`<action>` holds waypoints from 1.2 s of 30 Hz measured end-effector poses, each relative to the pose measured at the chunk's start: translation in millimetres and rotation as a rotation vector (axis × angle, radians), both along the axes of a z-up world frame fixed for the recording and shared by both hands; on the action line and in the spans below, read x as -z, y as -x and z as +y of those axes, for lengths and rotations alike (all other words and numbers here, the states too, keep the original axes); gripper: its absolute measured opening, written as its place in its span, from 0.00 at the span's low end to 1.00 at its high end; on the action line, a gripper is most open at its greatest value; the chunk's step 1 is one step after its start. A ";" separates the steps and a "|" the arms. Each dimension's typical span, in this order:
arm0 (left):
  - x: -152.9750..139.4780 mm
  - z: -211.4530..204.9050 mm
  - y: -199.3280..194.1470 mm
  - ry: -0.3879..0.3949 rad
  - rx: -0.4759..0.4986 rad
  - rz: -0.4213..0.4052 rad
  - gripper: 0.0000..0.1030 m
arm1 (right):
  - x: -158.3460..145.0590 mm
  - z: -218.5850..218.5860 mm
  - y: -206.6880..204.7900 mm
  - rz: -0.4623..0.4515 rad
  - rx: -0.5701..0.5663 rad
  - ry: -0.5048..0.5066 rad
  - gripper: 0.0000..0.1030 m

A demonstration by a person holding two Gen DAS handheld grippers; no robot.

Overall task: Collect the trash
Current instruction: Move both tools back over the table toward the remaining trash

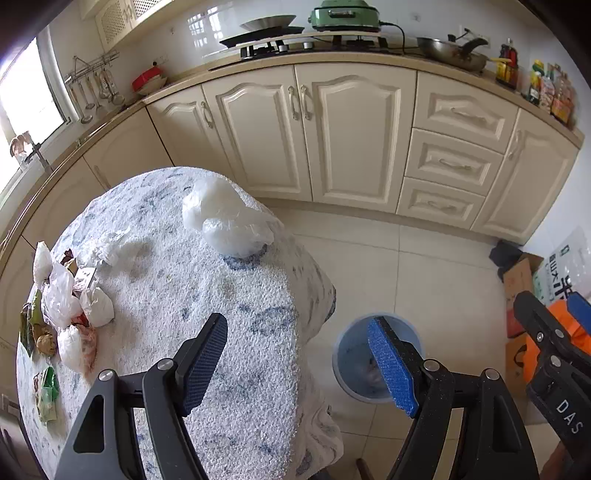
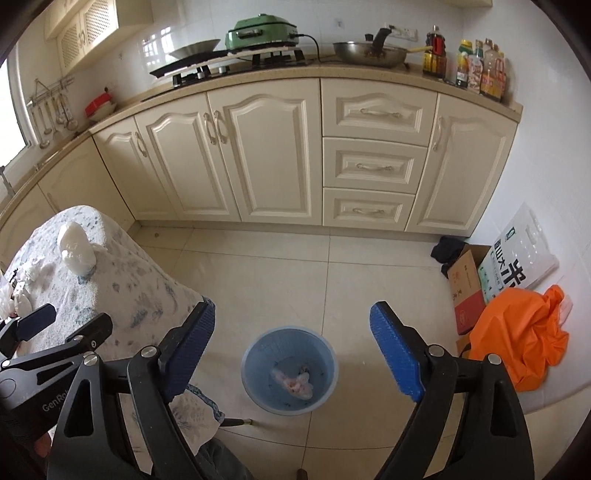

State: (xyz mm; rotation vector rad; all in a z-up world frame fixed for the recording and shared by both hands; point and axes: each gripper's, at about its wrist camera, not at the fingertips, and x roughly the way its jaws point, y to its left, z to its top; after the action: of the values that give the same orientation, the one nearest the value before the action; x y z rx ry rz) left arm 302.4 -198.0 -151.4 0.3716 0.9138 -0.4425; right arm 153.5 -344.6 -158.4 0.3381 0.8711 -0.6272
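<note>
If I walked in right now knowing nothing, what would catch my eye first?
Probably the blue bin on the floor tiles, a crumpled pinkish wrapper lying at its bottom, framed between the open right gripper. Next, the bright orange bag by the wall, and the table still strewn with bagged rubbish.

tablecloth (image 1: 207,295): white with blue mottled floral print
bin (image 2: 255,354): light blue
crumpled trash in bin (image 2: 293,384): pinkish white
bag at right (image 2: 517,332): bright orange
cabinets (image 2: 266,155): cream
cooker at top (image 2: 258,31): green
gripper pads (image 2: 397,354): blue
</note>
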 end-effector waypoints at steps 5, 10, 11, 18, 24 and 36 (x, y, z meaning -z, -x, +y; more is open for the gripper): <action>-1.3 2.9 3.2 0.009 0.004 0.017 0.73 | -1.0 2.1 6.1 0.003 0.005 0.000 0.85; -4.1 4.9 9.0 0.009 0.001 0.020 0.73 | -9.4 7.7 12.7 -0.017 -0.002 0.016 0.85; -4.9 5.6 10.0 0.014 0.003 0.026 0.73 | -10.2 8.6 13.7 -0.020 -0.003 0.018 0.85; -16.1 18.3 21.2 0.036 -0.014 0.019 0.73 | -18.9 20.3 23.0 -0.040 -0.017 0.025 0.85; -30.0 38.7 37.1 0.055 -0.028 0.003 0.73 | -30.8 34.8 31.5 -0.077 -0.041 0.033 0.85; -58.8 111.3 80.3 0.096 -0.120 -0.076 0.74 | -55.4 91.4 36.6 -0.146 -0.165 0.069 0.85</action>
State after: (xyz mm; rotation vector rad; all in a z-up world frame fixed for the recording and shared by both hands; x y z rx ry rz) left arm 222.1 -86.7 -92.6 0.2424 0.8333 -0.3583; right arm 116.9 -253.2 -103.0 0.2438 0.7278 -0.4726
